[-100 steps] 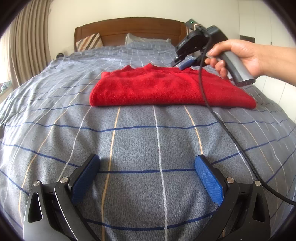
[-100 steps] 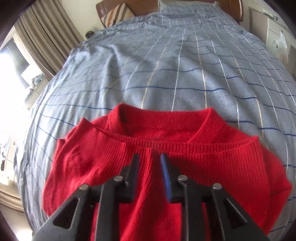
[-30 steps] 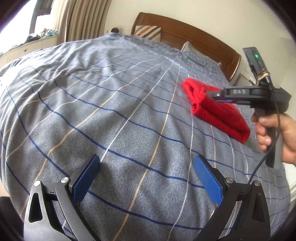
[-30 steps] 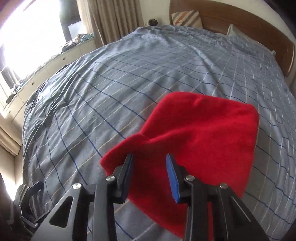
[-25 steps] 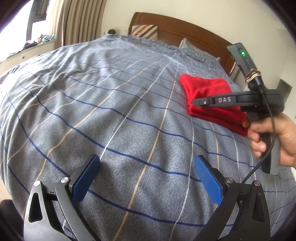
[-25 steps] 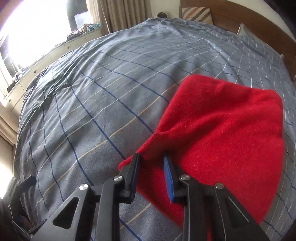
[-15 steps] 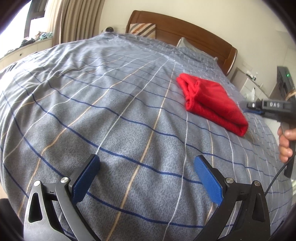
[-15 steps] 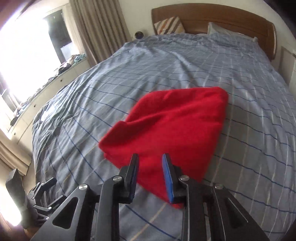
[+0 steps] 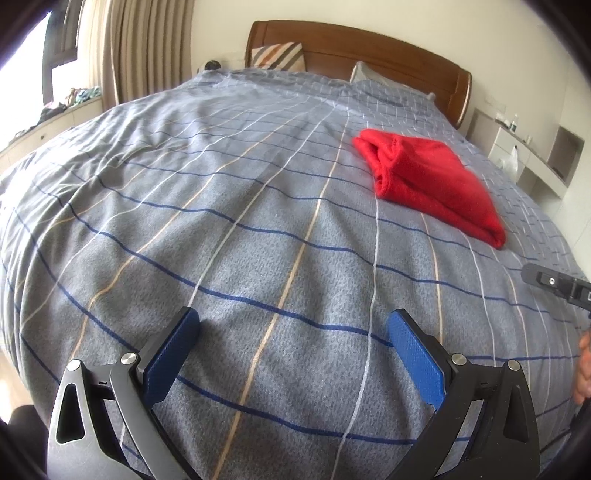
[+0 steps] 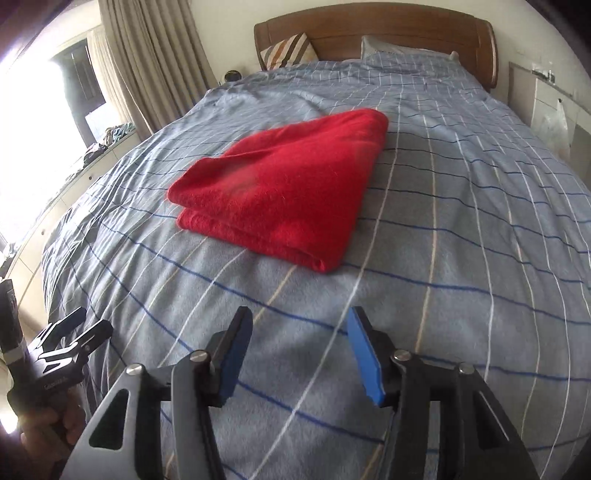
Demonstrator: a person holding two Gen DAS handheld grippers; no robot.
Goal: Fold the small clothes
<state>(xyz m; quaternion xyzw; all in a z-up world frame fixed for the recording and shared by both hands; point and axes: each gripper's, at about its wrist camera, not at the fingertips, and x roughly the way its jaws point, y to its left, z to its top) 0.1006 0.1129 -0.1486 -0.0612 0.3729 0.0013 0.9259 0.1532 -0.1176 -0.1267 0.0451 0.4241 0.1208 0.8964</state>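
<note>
A red sweater [image 9: 430,182] lies folded into a compact rectangle on the grey checked bedspread [image 9: 240,206]. It also shows in the right wrist view [image 10: 291,181], ahead of my right gripper [image 10: 299,325], which is open, empty and held back over the bed's near part. My left gripper [image 9: 291,328] is open wide and empty, low over the bedspread, well to the left of the sweater. The left gripper also shows at the lower left of the right wrist view [image 10: 74,332].
A wooden headboard [image 10: 373,26] with a striped cushion [image 10: 288,48] and a pillow [image 10: 406,48] stands at the far end. Curtains [image 10: 147,62] and a window ledge are on the left. A bedside unit [image 9: 532,155] is on the right.
My right gripper let go of the sweater, opened and drew back from it. The sweater now lies folded and still. My left gripper stayed open over the bed.
</note>
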